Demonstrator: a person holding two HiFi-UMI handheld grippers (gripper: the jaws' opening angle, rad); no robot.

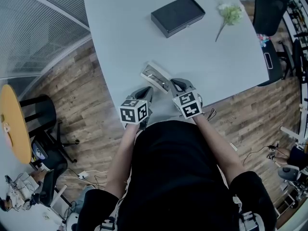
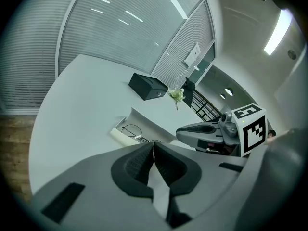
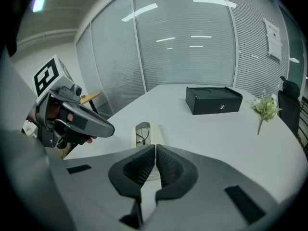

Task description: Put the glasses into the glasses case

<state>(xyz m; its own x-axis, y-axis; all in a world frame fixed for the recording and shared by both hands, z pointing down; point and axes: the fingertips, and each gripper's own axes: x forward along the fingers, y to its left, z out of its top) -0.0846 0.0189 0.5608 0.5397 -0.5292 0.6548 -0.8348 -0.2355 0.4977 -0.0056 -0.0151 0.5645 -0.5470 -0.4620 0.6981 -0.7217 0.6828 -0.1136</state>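
An open cream glasses case (image 1: 164,73) lies near the front edge of the white table (image 1: 125,37), with the thin-framed glasses (image 1: 153,74) resting inside it. In the left gripper view the case's lid (image 2: 149,121) stands up behind the glasses (image 2: 129,129). My left gripper (image 1: 147,91) (image 2: 153,147) is shut and empty, just short of the case's near side. My right gripper (image 1: 175,84) (image 3: 155,150) is shut too, its tips at the near end of the case (image 3: 154,131). Nothing shows between its pads. I cannot tell whether it touches the case.
A black box (image 1: 178,15) sits at the far middle of the table, and a green flower sprig (image 1: 230,14) lies to its right. Black chairs (image 1: 269,6) stand beyond the right edge. A yellow round table (image 1: 14,124) and a stool (image 1: 36,109) stand at the left.
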